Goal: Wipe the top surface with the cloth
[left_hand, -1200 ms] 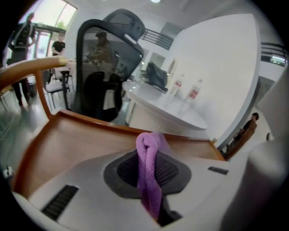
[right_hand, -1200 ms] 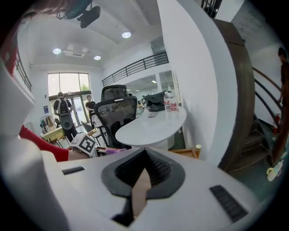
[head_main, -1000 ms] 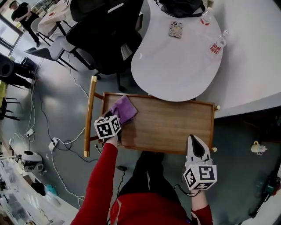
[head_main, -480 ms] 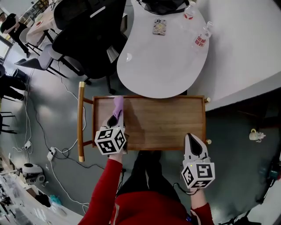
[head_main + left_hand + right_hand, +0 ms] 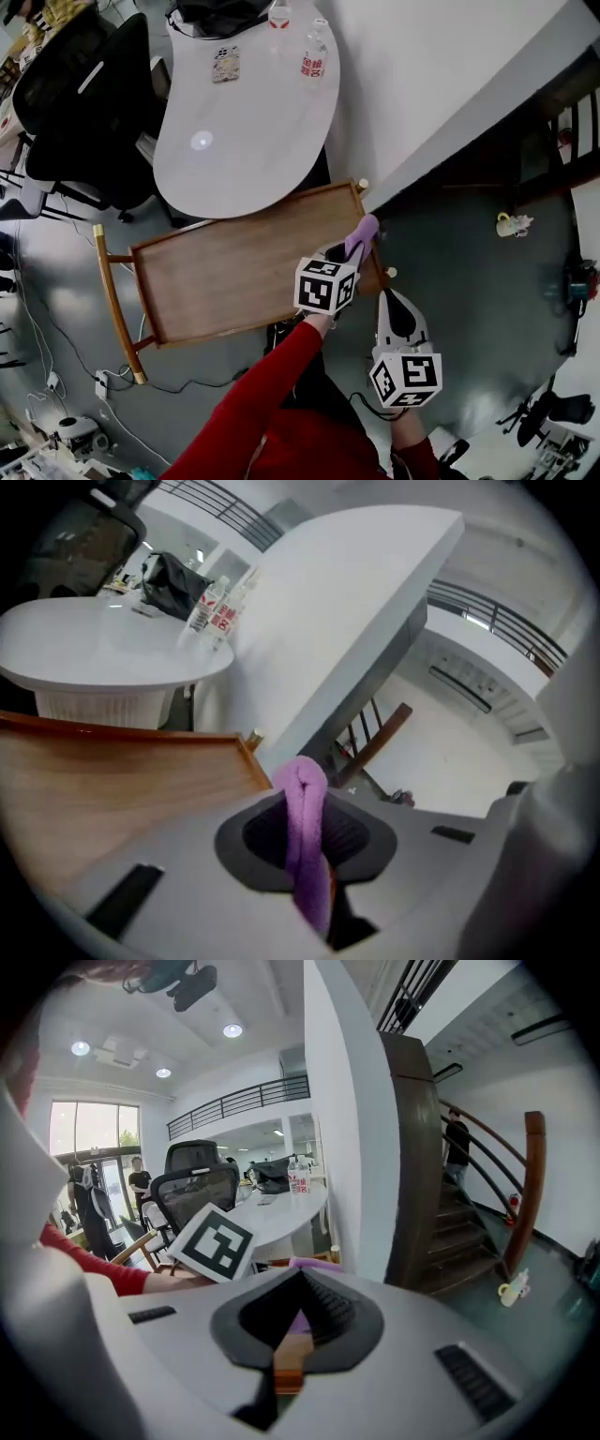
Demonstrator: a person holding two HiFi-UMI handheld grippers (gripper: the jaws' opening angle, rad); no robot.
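Since half a second ago, the left gripper (image 5: 345, 255) and the purple cloth (image 5: 362, 231) have been carried from the left far part of the wooden top (image 5: 225, 281) to its right end, near the far right corner. Beyond the top, a white table (image 5: 244, 131) is seen, with a black office chair (image 5: 84, 94) at its left. The left gripper's jaws are clamped on the cloth, which is bunched upright between them; whether it touches the wood cannot be told. The right gripper (image 5: 391, 302) is held just off the right end, over the grey floor, closed to a narrow slit with nothing in it. On the white table, two bottles (image 5: 312, 58) carry red labels, and a phone (image 5: 225, 64) lies to their left; the print is too small to be read. A black bag (image 5: 216, 14) is cut off by the far edge.
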